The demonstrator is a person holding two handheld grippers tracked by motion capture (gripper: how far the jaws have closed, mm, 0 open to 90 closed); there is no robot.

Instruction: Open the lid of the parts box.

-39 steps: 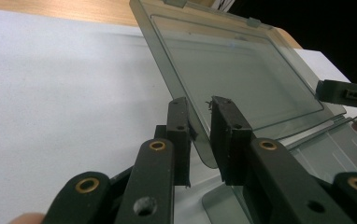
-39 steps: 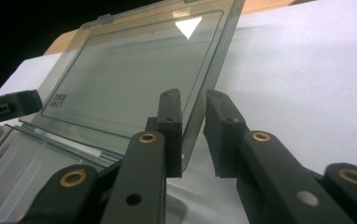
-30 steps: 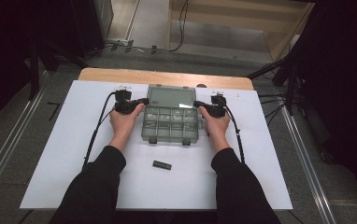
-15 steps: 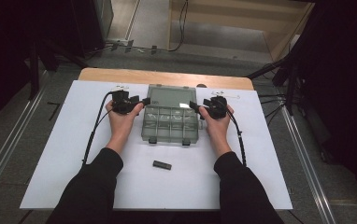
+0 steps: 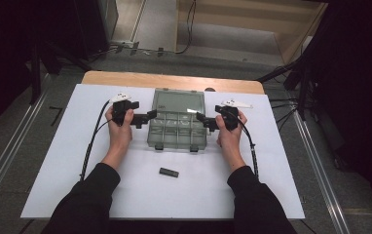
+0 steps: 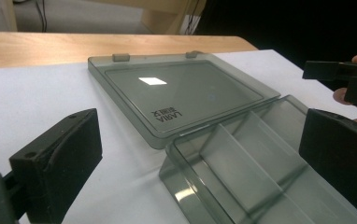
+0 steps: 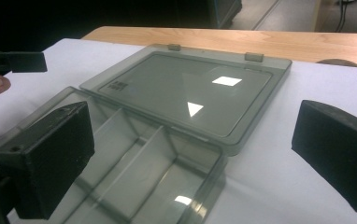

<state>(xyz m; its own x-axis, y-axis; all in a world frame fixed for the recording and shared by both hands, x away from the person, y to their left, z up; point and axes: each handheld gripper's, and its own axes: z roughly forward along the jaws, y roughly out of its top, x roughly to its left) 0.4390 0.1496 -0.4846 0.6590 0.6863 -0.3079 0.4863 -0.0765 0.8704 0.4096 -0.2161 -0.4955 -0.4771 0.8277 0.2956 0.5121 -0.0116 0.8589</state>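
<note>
Organizer box point(image 5: 177, 132): lid point(image 5: 179, 102) flat open on tabletop point(image 5: 67, 161) | left claw point(image 5: 151, 115), right claw point(image 5: 199, 117): both released, flanking box | advice: grip lid edges evenly, swing shut together.

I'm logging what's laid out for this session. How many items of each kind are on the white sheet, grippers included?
Grippers: 2 (left gripper, right gripper)
Clear divided boxes, lid open flat: 1 (box)
Small dark blocks: 1 (block)
Total: 4
</note>
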